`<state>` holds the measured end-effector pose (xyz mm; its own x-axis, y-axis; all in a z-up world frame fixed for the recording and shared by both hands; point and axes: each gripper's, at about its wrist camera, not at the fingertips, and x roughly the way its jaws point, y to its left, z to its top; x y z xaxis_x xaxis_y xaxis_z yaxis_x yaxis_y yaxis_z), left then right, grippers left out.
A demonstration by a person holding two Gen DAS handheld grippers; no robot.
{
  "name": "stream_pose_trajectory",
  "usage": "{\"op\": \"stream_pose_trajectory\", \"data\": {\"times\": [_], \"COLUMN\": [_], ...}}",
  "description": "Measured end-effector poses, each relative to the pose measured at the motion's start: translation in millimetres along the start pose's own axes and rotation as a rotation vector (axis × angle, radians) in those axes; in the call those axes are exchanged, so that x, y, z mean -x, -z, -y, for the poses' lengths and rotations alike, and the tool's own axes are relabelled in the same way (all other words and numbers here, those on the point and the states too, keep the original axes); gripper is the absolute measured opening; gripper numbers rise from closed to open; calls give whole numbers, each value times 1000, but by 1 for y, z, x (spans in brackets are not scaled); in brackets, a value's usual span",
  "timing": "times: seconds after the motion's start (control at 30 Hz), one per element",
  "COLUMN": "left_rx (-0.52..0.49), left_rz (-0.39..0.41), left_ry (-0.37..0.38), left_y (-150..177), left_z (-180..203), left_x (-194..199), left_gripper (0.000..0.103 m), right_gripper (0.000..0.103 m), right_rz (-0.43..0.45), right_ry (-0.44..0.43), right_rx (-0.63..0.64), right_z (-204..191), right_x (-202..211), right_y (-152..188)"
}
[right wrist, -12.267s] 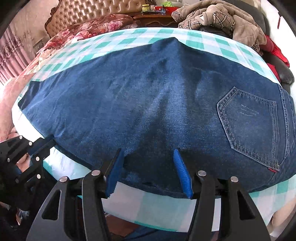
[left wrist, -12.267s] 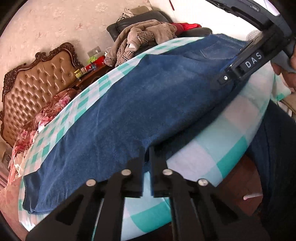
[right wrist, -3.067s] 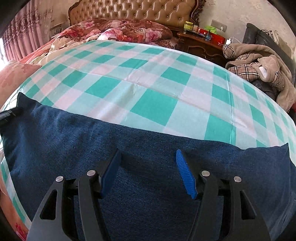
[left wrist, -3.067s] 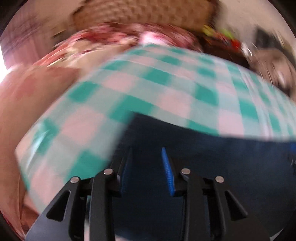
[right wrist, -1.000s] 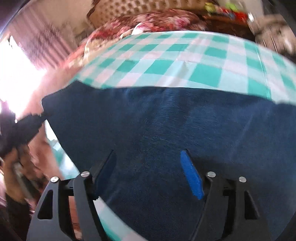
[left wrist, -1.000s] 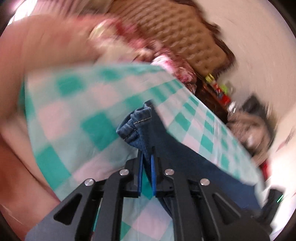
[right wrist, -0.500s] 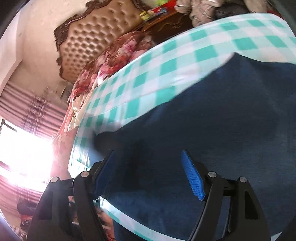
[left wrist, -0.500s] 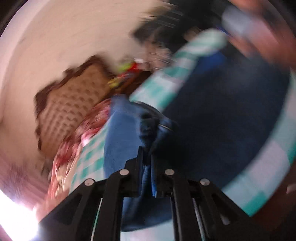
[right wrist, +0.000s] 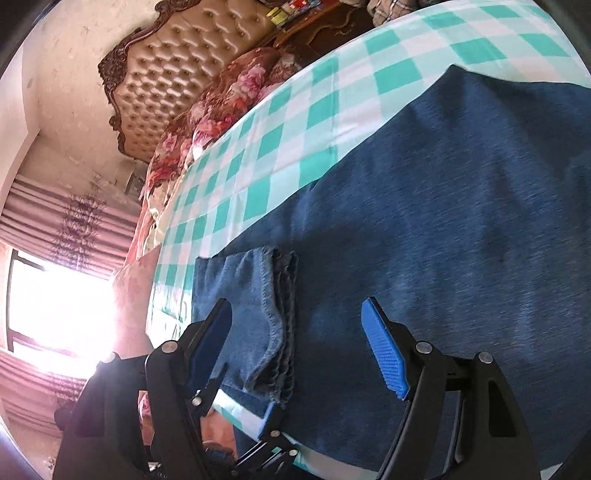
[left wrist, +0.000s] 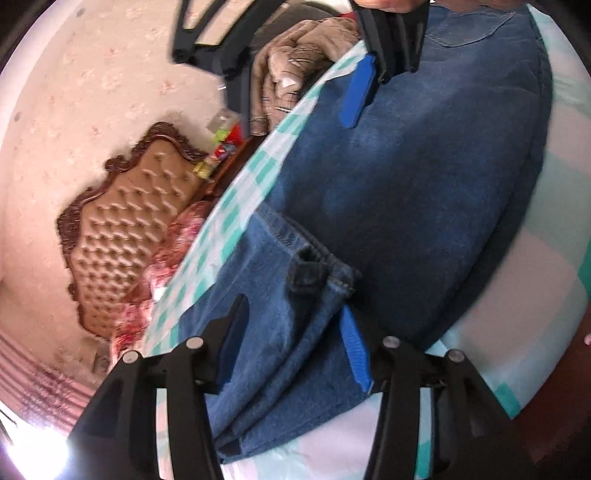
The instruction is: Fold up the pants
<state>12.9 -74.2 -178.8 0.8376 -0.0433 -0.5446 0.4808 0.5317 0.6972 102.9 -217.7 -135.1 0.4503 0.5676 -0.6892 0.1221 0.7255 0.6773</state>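
Blue denim pants [left wrist: 424, 192] lie on a bed with a green-and-white checked sheet [left wrist: 236, 199]. The leg-hem end [left wrist: 291, 295] is folded back over the pants and rests there. My left gripper [left wrist: 291, 339] is open, its jaws on either side of the folded hem. My right gripper [right wrist: 295, 336] is open above the pants [right wrist: 461, 221], with the folded hem [right wrist: 266, 314] between its jaws. The right gripper also shows at the top of the left wrist view [left wrist: 365, 74], over the waist end near a back pocket [left wrist: 469, 26].
A tufted tan headboard [right wrist: 184, 74] and floral bedding [right wrist: 229, 96] lie at the far end of the bed. A pile of clothes [left wrist: 291, 81] sits beyond the bed's far side. A bright window with pink curtains [right wrist: 55, 295] is at left.
My left gripper carried the leg hem over onto the pants, then opened and let it go. My right gripper stayed open and swung over the pants.
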Motion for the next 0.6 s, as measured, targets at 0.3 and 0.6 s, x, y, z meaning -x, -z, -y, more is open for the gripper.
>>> {"op": "stream_pose_trajectory", "data": {"times": [0.3,0.6], "left_rx": [171,240], "left_rz": [43,66], "left_ry": [68,83], "left_y": [-2,-5], "left_z": [-32,-51], "left_x": [6,24], "left_gripper": [11,11], "right_gripper": [78,78], "right_rz": [-105,-249], "right_ry": [-64,-226], "right_rx": [-136,-264], "right_z": [13,2], "right_x": [-13,-56], "right_y": [-2,-2]}}
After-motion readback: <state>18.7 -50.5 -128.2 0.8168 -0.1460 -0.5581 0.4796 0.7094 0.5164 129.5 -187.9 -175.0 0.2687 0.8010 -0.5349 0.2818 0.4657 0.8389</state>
